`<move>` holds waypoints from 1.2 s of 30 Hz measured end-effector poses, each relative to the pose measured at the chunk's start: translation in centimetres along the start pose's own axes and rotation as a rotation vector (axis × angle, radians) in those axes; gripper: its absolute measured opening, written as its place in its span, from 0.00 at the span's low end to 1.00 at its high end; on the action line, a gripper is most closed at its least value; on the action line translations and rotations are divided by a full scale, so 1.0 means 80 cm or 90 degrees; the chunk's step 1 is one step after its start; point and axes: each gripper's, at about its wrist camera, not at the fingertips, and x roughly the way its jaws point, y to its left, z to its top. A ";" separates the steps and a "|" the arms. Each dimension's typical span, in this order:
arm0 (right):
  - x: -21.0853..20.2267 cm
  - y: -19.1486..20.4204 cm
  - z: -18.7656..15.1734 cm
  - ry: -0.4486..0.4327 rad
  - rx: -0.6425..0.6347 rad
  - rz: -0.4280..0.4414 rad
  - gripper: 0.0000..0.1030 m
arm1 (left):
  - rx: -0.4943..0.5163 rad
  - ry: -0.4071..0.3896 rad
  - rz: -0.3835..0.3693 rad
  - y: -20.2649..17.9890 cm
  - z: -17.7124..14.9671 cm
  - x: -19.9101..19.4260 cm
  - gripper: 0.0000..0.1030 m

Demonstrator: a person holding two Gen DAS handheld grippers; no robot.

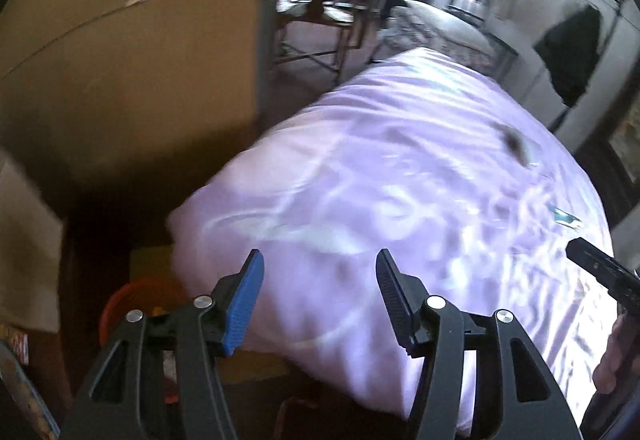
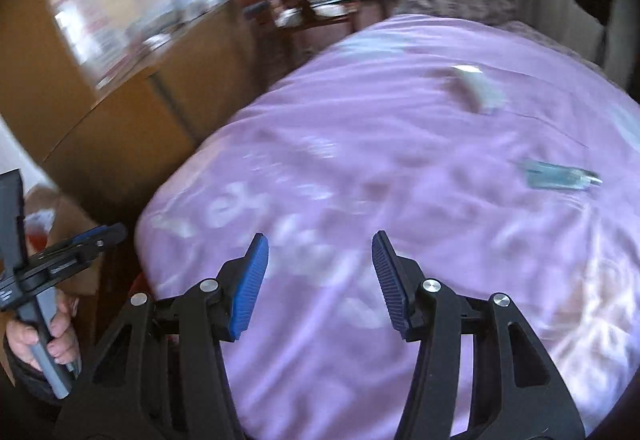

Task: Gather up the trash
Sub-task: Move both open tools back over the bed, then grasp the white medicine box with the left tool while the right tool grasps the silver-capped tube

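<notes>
Left wrist view: the left gripper [image 1: 320, 296] hangs over the near edge of a bed covered by a lilac sheet [image 1: 400, 175], its two fingers spread with nothing between them — only sheet shows in the gap. Ahead of the fingertips and off to the right, a small dark scrap [image 1: 516, 145] lies on the sheet; the picture is smeared, so it may be a wrapper, but its kind cannot be told. Nearer and further right lies a small teal packet [image 1: 566, 217], just ahead of the black tip of the right gripper [image 1: 600, 272], which enters from the right edge. Left of the left finger stands a tan wooden cabinet [image 1: 140, 79], and below that finger an orange round thing [image 1: 132, 300] sits in the dark gap beside the bed. Far ahead of the fingers are dark chairs [image 1: 320, 19].

Right wrist view: the right gripper [image 2: 320, 288] also hovers above the lilac sheet [image 2: 360, 159], its blue-padded fingers apart and empty. Ahead and right of the right finger lies the teal packet [image 2: 556, 175], flat on the sheet, well clear of the pads. Further ahead, also to the right, a pale crumpled wrapper [image 2: 476, 87] rests on the sheet. At the far left, beside the left finger, a hand [image 2: 44, 336] grips the grey handle of the left gripper [image 2: 80, 244] — its jaw state is not readable from this side. The wooden cabinet [image 2: 120, 111] runs along the left.
</notes>
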 end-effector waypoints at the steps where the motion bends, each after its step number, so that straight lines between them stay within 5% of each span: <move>1: -0.003 -0.013 0.002 -0.004 0.010 -0.011 0.52 | 0.011 -0.001 -0.006 -0.016 0.004 0.004 0.56; 18: -0.014 -0.241 0.012 0.000 0.204 -0.168 0.52 | 0.124 0.005 -0.096 -0.203 0.056 0.071 0.57; 36: 0.072 -0.343 0.052 0.070 0.383 -0.158 0.52 | 0.155 0.044 -0.131 -0.322 0.118 0.175 0.60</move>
